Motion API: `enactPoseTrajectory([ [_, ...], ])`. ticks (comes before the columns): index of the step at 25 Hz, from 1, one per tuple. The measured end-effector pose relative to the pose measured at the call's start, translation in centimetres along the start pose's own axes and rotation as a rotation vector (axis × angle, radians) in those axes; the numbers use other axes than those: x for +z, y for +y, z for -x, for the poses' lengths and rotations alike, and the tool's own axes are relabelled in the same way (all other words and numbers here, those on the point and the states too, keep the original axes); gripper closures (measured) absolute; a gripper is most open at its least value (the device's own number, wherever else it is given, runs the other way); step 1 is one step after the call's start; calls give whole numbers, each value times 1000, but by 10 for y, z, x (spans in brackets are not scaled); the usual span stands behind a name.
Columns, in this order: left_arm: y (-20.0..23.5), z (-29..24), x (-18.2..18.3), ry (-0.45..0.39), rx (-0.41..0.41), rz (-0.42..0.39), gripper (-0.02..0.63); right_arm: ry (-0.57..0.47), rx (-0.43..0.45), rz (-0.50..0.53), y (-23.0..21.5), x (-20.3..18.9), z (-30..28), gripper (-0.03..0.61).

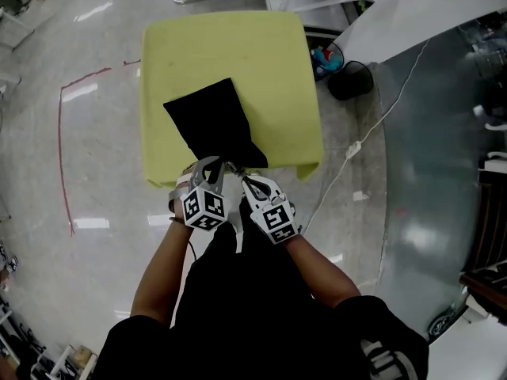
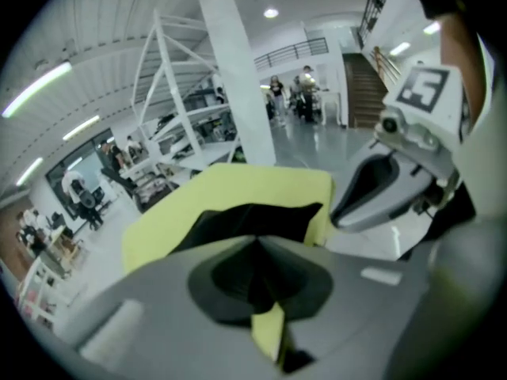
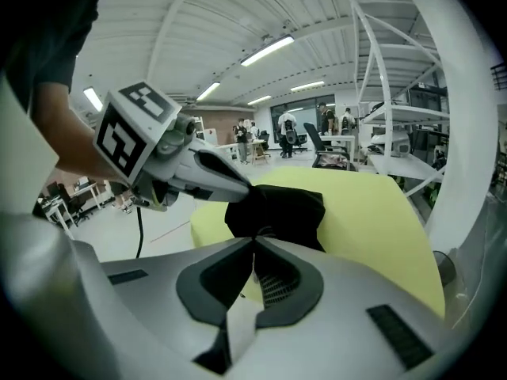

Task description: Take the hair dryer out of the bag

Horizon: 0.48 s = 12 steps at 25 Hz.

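My left tool (image 1: 217, 165) and right tool (image 1: 242, 177) pinch the bag (image 1: 212, 125) mouth; I should part it evenly

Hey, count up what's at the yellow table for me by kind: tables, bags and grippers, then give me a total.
yellow table: 1
black bag: 1
grippers: 2, the left gripper and the right gripper
total: 4
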State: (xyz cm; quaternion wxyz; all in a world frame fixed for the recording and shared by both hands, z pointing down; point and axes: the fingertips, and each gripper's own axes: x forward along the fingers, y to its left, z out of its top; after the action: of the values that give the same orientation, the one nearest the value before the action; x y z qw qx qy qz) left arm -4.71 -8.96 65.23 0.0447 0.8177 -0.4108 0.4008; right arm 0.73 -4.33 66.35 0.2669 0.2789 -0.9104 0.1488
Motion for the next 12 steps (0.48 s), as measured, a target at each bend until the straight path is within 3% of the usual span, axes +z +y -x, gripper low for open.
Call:
enactPoseTrajectory([
  [6,24,8,9,-38,-21,79,600,34,32,39,8,7,-22,572],
  [12,37,12,15,-70,-66,94,600,48,27,46,4,21,-46,572],
])
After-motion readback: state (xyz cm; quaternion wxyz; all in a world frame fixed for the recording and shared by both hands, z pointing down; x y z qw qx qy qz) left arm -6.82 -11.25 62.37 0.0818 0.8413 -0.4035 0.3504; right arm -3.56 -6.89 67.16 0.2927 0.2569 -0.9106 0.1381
